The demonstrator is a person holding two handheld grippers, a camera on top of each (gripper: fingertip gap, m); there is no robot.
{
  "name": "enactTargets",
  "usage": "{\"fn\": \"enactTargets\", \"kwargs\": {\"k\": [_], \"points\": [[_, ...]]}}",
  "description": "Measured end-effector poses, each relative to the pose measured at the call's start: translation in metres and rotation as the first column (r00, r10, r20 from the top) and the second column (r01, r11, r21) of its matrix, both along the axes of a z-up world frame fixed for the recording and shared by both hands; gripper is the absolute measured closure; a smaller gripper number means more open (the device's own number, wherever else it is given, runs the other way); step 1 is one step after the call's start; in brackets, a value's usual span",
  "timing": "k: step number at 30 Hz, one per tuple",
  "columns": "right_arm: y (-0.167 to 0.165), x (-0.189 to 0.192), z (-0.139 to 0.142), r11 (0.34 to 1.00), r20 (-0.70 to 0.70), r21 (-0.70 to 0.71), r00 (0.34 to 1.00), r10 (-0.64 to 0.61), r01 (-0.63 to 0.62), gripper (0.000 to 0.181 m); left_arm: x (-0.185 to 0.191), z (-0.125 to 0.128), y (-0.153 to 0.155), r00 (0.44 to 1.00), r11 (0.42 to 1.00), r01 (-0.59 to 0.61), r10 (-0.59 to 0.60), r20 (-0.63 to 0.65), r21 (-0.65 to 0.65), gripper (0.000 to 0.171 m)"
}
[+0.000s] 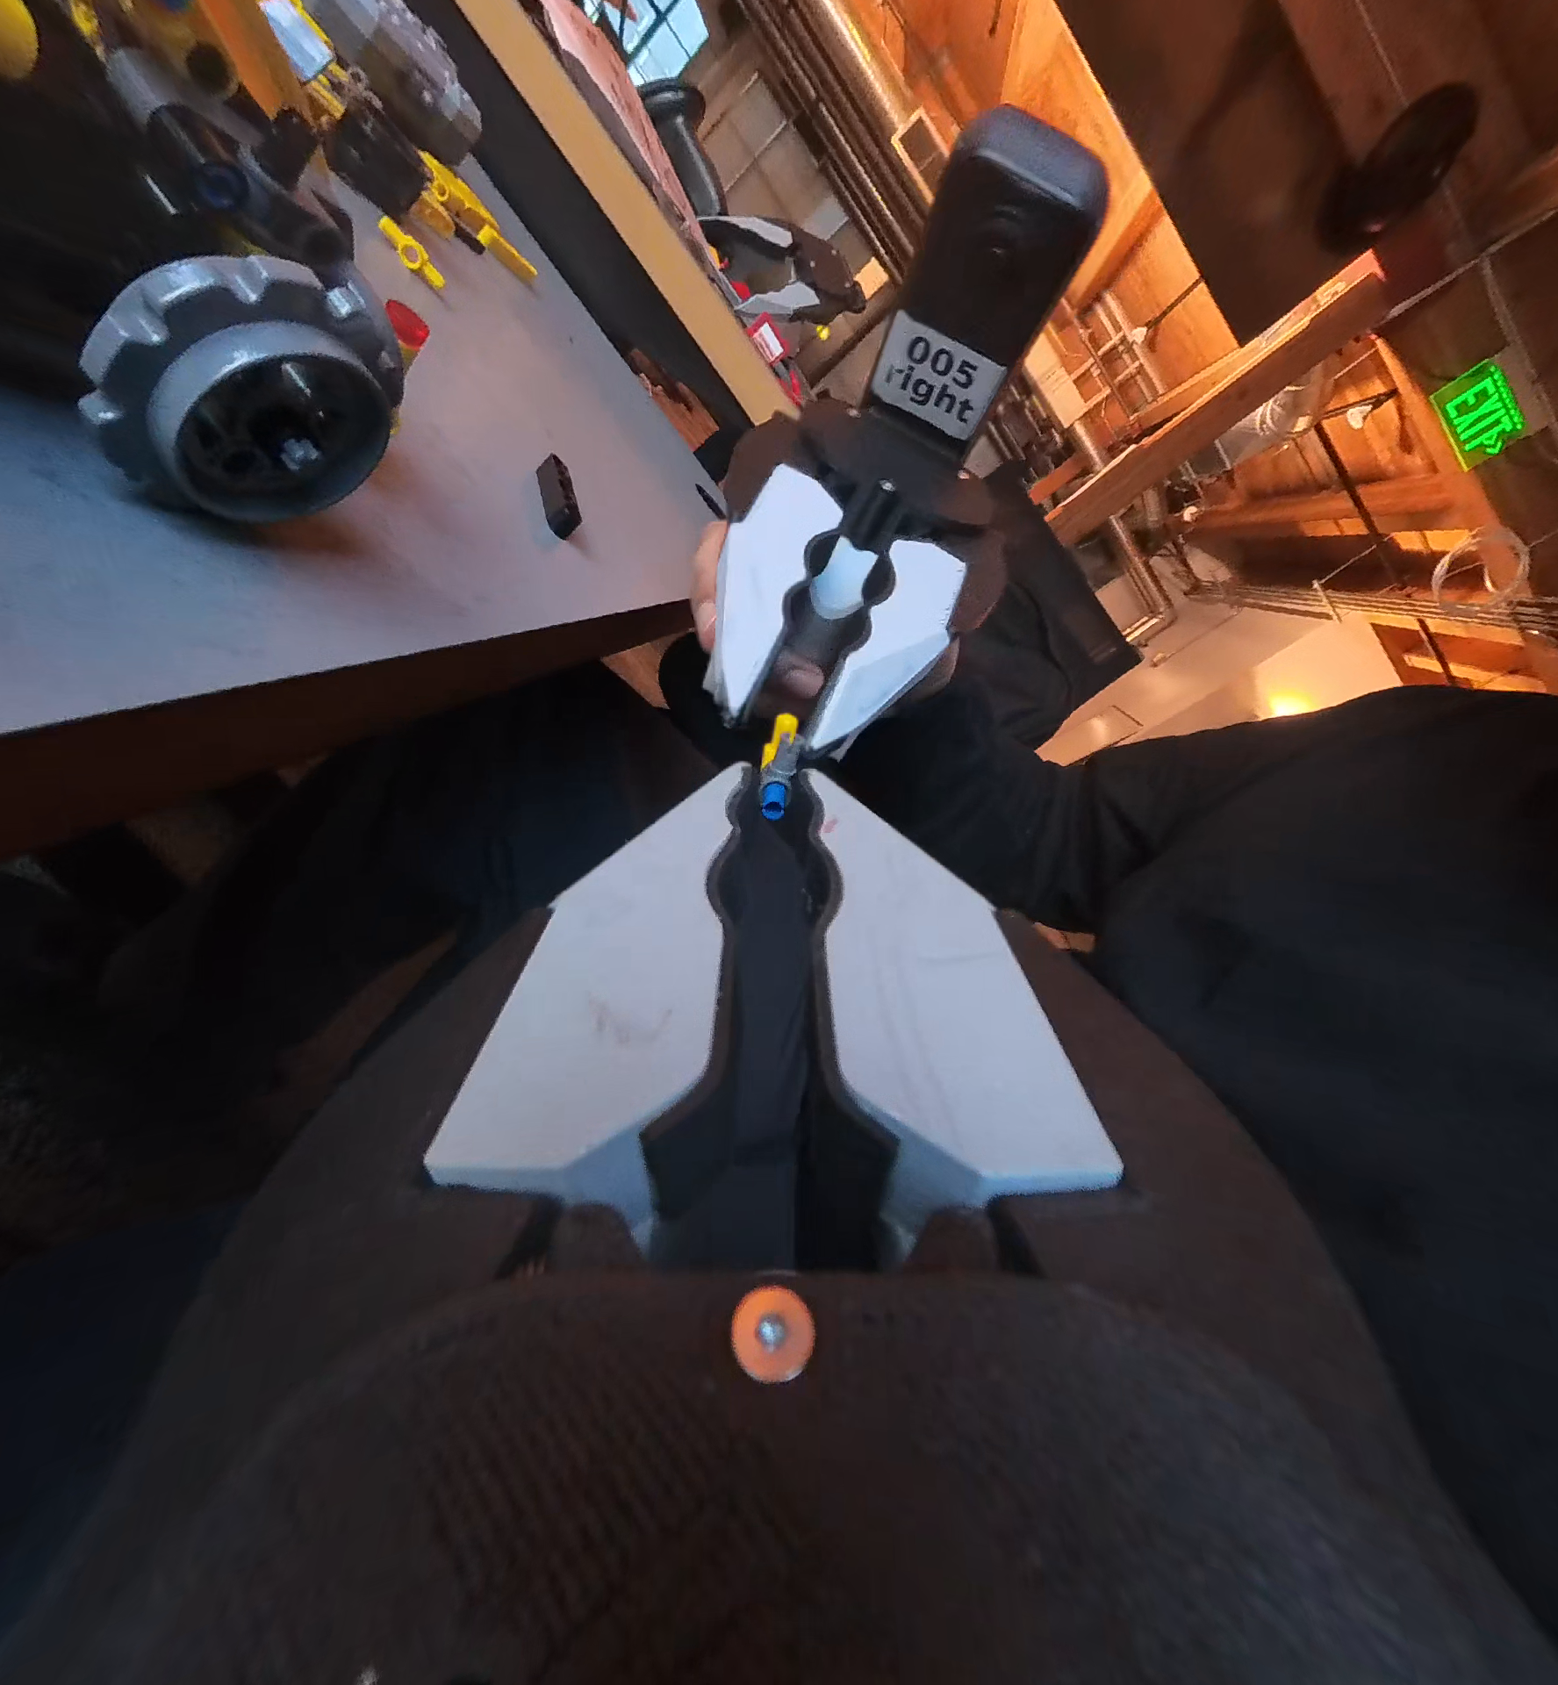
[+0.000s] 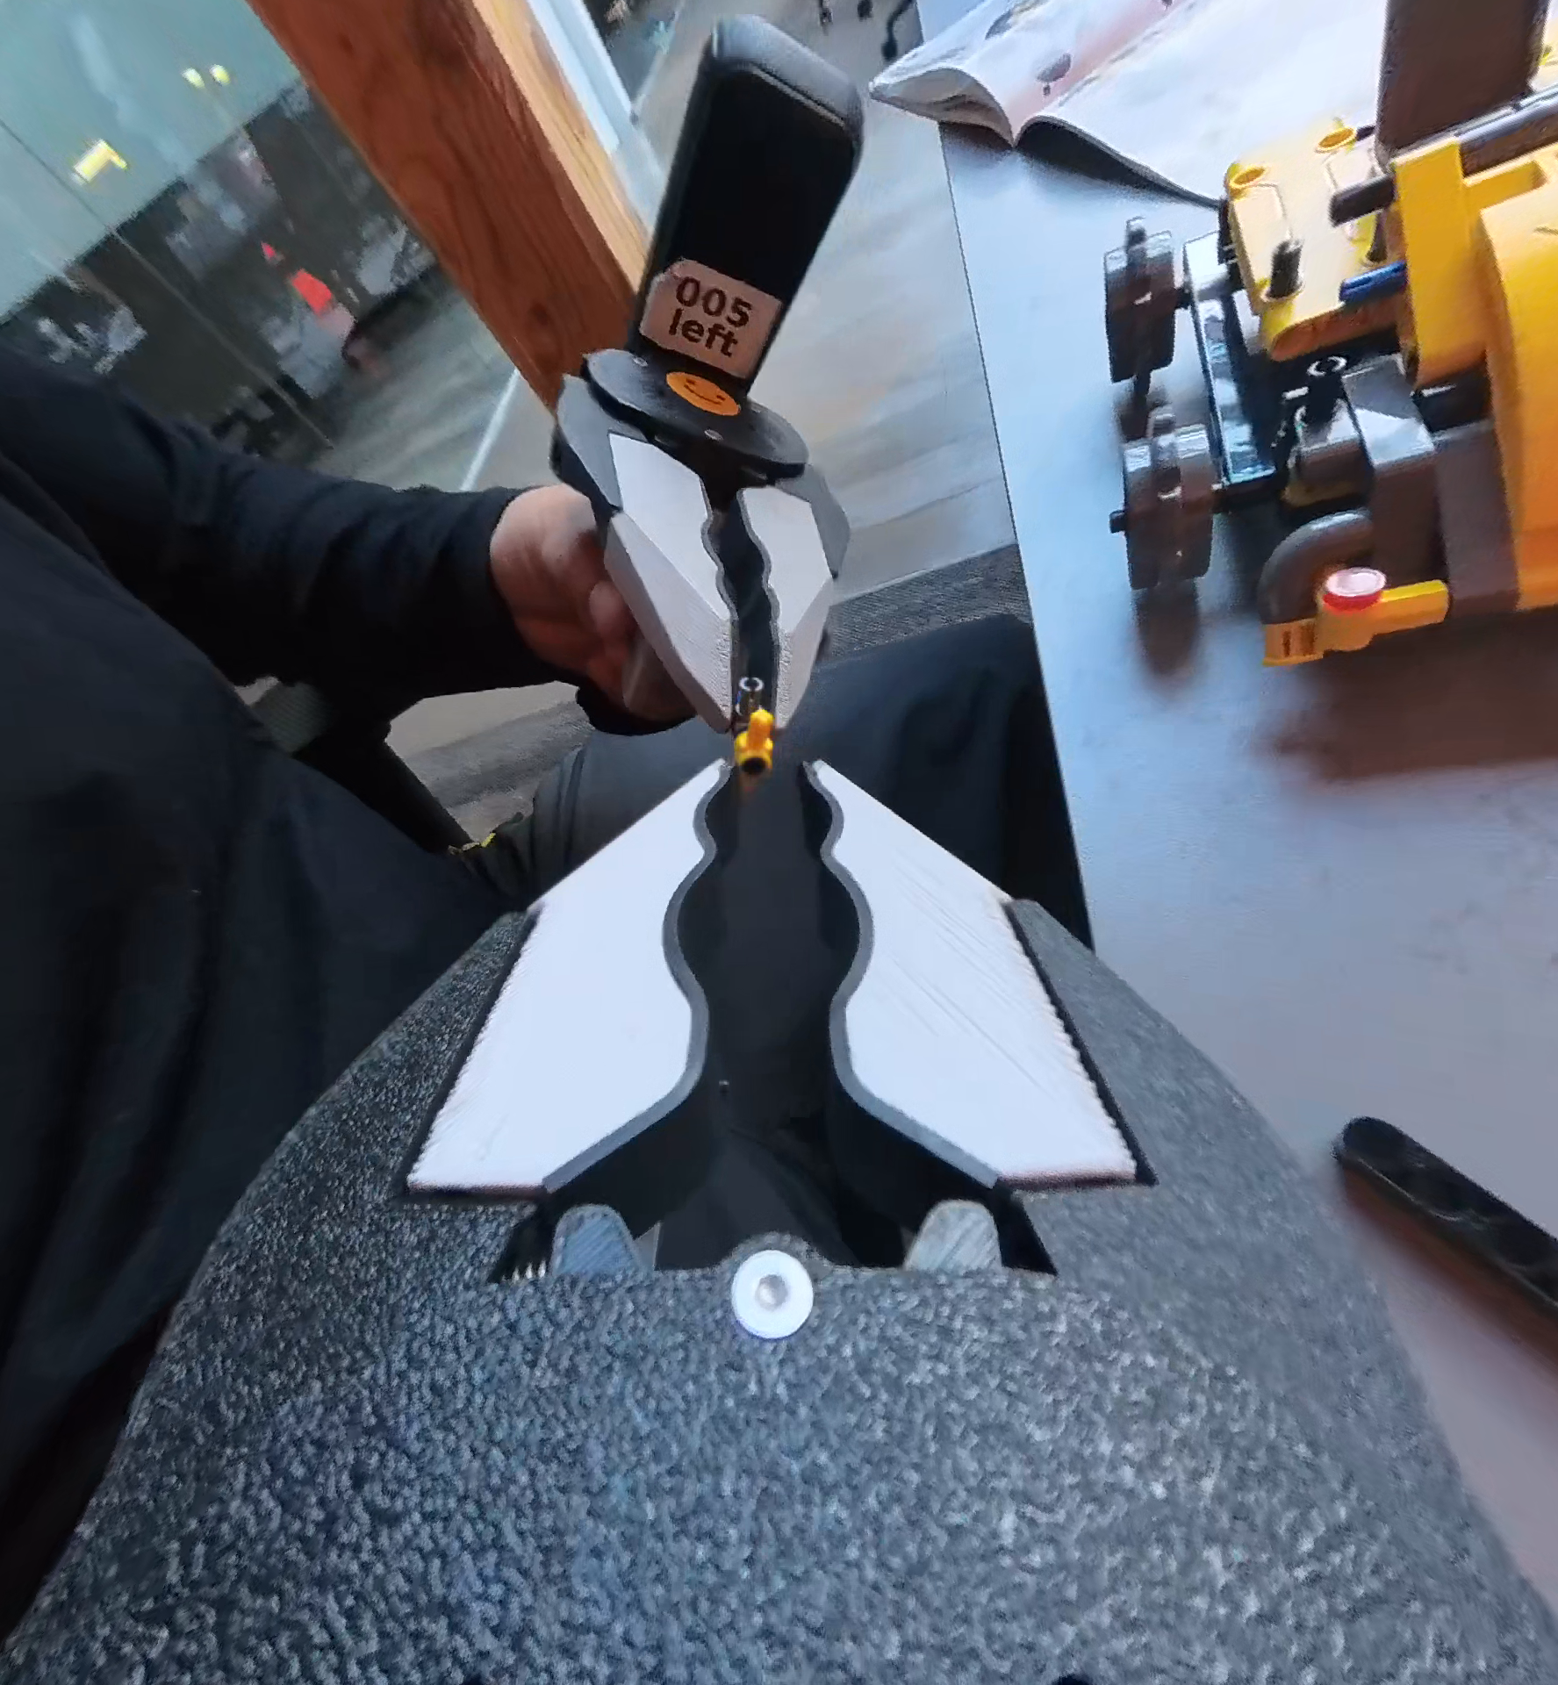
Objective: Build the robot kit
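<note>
Two grippers meet tip to tip off the table (image 1: 319, 602): left gripper (image 1: 773, 775) pinches a small pin assembly (image 1: 775, 770), right gripper (image 2: 761, 775) spread open just beside its yellow end.

Place: a converted industrial building used as a workshop or office space.
Ceiling: exposed timber beams (image 1: 1231, 383) and bare metal pipes (image 1: 857, 118) overhead, lit warm orange.
Safety sign: a glowing green sign (image 1: 1477, 415) high on the wall.
Wall: a thick wooden post (image 2: 456, 173) beside a glass wall (image 2: 118, 237) that looks out to the outside.
Floor: grey carpet (image 2: 903, 228).
Table: a grey table (image 2: 1213, 821) carrying a yellow toy construction vehicle (image 2: 1395, 365), an open booklet (image 2: 1121, 82), a grey toothed wheel (image 1: 241, 383) and loose yellow toy pieces (image 1: 456, 219).
Person: seated at the table, in dark clothing (image 2: 118, 729).
</note>
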State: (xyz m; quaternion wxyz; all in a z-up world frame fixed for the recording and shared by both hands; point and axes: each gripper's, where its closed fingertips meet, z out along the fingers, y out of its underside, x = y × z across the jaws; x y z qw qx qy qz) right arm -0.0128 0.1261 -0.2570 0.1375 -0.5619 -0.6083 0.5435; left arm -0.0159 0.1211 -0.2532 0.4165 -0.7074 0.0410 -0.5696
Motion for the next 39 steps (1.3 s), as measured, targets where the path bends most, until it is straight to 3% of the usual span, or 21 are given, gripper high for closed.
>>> {"fn": "enactTargets", "kwargs": {"k": [4,11,31,34,36,39], "points": [[-0.005,-0.001,0.008,0.996,-0.034,-0.088,0.999,0.016,-0.019,0.168,0.001,0.003,-0.001,1.0,1.0,-0.001,0.001,-0.001,0.026,0.167],[-0.007,-0.002,0.005,0.996,-0.029,-0.091,0.999,0.02,-0.022,0.17,0.002,0.005,-0.001,1.0,0.999,0.001,0.0,-0.006,0.043,0.167],[-0.012,-0.003,0.004,0.998,-0.078,0.042,0.996,0.042,-0.038,0.175,0.006,0.003,-0.002,0.999,0.999,-0.011,0.013,-0.036,0.051,0.167],[-0.011,-0.001,0.01,0.986,-0.122,0.161,0.99,0.065,-0.044,0.176,0.007,0.009,-0.002,0.998,0.996,0.019,-0.014,-0.064,0.081,0.167],[-0.012,0.002,0.015,0.937,-0.166,0.346,0.98,0.107,-0.044,0.176,0.007,0.007,-0.003,0.989,0.993,0.044,-0.028,-0.144,0.113,0.159],[-0.015,0.008,0.027,0.745,-0.254,0.667,0.944,0.212,0.013,0.176,0.001,0.009,-0.009,0.984,0.988,0.056,-0.029,-0.177,0.146,0.142]]}}
